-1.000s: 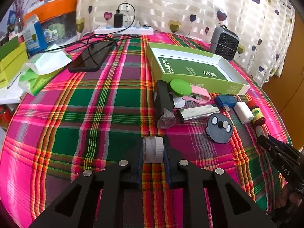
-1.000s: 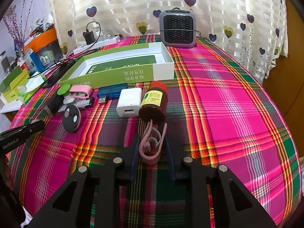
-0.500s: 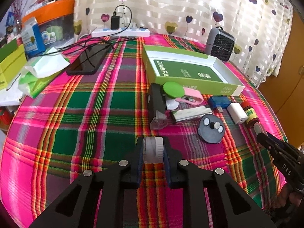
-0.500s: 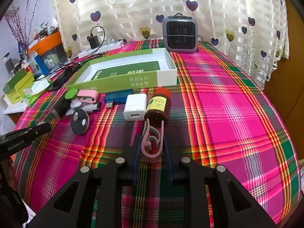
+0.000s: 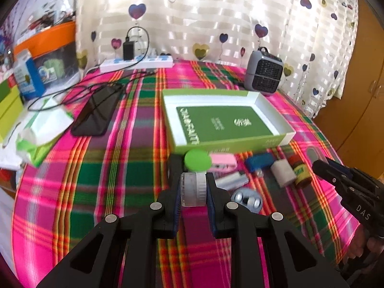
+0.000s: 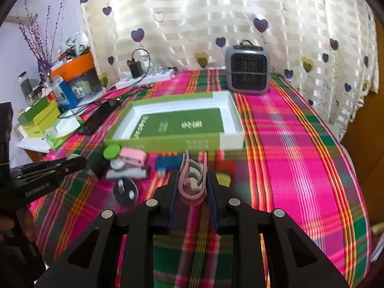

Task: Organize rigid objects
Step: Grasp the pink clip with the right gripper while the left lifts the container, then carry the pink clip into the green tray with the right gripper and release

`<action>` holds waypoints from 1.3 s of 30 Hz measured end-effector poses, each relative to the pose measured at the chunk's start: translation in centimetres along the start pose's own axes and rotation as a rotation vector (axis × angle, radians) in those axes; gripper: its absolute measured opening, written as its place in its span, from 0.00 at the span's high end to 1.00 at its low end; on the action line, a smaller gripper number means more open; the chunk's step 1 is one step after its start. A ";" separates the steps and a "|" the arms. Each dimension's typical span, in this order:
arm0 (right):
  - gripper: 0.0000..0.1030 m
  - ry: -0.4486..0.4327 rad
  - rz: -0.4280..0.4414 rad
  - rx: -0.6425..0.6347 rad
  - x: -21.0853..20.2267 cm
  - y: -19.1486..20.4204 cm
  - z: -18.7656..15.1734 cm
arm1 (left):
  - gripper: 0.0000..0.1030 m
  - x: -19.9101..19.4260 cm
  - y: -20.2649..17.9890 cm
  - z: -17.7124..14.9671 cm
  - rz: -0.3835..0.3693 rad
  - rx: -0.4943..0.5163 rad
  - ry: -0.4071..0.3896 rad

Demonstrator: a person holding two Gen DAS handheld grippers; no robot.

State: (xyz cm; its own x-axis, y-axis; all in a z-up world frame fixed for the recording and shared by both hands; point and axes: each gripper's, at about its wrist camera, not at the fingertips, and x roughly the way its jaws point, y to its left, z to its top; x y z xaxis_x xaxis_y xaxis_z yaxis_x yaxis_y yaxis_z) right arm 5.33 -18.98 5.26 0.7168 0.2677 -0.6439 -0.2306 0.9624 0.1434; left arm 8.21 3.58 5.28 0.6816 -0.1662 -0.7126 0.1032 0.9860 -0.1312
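Note:
My left gripper (image 5: 193, 190) is shut on a small clear jar with a white cap (image 5: 193, 188), held above the plaid cloth. My right gripper (image 6: 192, 183) is shut on a pink clip (image 6: 192, 180), also held up off the table. An open green and white box (image 5: 225, 122) (image 6: 177, 124) lies beyond both. In front of the box sit a green round lid (image 5: 197, 160), a pink stapler (image 5: 223, 161), a blue USB stick (image 5: 259, 162), a white charger (image 5: 283, 172), a small red-capped bottle (image 5: 298, 168) and a dark round disc (image 5: 247, 200) (image 6: 126, 190).
A grey mini heater (image 6: 248, 72) stands behind the box. A black phone (image 5: 98, 112) with cables, a white power strip (image 5: 136, 63), tissues (image 5: 40, 129) and green boxes (image 6: 38, 117) crowd the left. The table edge (image 6: 345, 158) drops off at right.
Both grippers have risen with their objects, so the table items look lower and farther. The view has tilted up toward the box and curtain.

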 end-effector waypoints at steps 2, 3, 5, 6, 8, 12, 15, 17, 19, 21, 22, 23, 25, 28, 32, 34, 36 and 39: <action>0.77 0.006 0.030 0.003 0.4 0.1 1.0 | 0.83 0.5 -0.1 0.8 -0.012 0.001 0.004; 0.77 0.006 0.036 -0.002 0.8 0.3 1.5 | 0.83 0.8 -0.2 1.2 -0.021 0.003 0.005; 0.77 0.006 0.041 -0.012 1.3 0.5 2.3 | 0.83 1.3 -0.5 1.9 -0.030 0.007 0.008; 0.77 0.008 0.049 -0.012 1.5 0.4 2.6 | 0.83 1.7 -0.6 2.3 -0.035 0.010 0.011; 0.77 0.014 0.061 -0.013 2.3 0.5 3.3 | 0.82 2.3 -0.7 3.0 -0.045 0.012 0.018; 0.77 0.021 0.062 -0.028 3.6 0.6 4.5 | 0.82 3.7 -1.0 4.2 -0.060 0.013 0.029; 0.77 0.036 0.061 -0.034 4.8 0.5 5.2 | 0.82 5.0 -1.1 5.0 -0.065 0.014 0.045; 0.77 0.046 0.064 -0.034 5.6 0.4 5.7 | 0.82 5.8 -1.3 5.6 -0.061 0.016 0.055; 0.77 0.060 0.065 -0.034 6.5 0.2 6.1 | 0.82 6.5 -1.4 6.0 -0.061 0.020 0.058; 0.77 0.072 0.065 -0.031 7.4 0.1 6.4 | 0.82 7.5 -1.5 6.5 -0.062 0.024 0.066; 0.77 0.080 0.065 -0.032 7.9 0.1 6.5 | 0.82 8.0 -1.5 6.7 -0.058 0.023 0.073; 0.77 0.091 0.066 -0.031 8.4 0.0 6.7 | 0.82 8.4 -1.6 6.9 -0.058 0.023 0.079; 0.77 0.106 0.066 -0.037 9.3 0.0 6.8 | 0.82 9.0 -1.7 7.1 -0.063 0.028 0.084; 0.77 0.133 0.062 -0.037 10.7 0.0 6.8 | 0.82 10.1 -1.7 7.3 -0.057 0.027 0.099; 0.77 0.158 0.060 -0.035 12.0 -0.1 6.9 | 0.82 10.7 -1.7 7.4 -0.046 0.032 0.105; 0.77 0.173 0.059 -0.038 12.7 -0.1 6.9 | 0.82 11.1 -1.6 7.5 -0.044 0.030 0.112; 0.77 0.185 0.051 -0.040 13.2 -0.1 7.0 | 0.82 11.5 -1.6 7.6 -0.038 0.036 0.118; 0.77 0.202 0.043 -0.038 13.9 -0.2 6.9 | 0.82 12.0 -1.6 7.5 -0.034 0.041 0.131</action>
State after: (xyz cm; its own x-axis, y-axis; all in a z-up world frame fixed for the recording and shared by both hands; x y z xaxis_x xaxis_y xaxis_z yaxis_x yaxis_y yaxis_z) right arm 19.87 -15.16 1.52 0.5599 0.2900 -0.7762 -0.2853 0.9469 0.1480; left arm 21.67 0.09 2.14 0.5771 -0.1972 -0.7925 0.1560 0.9792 -0.1301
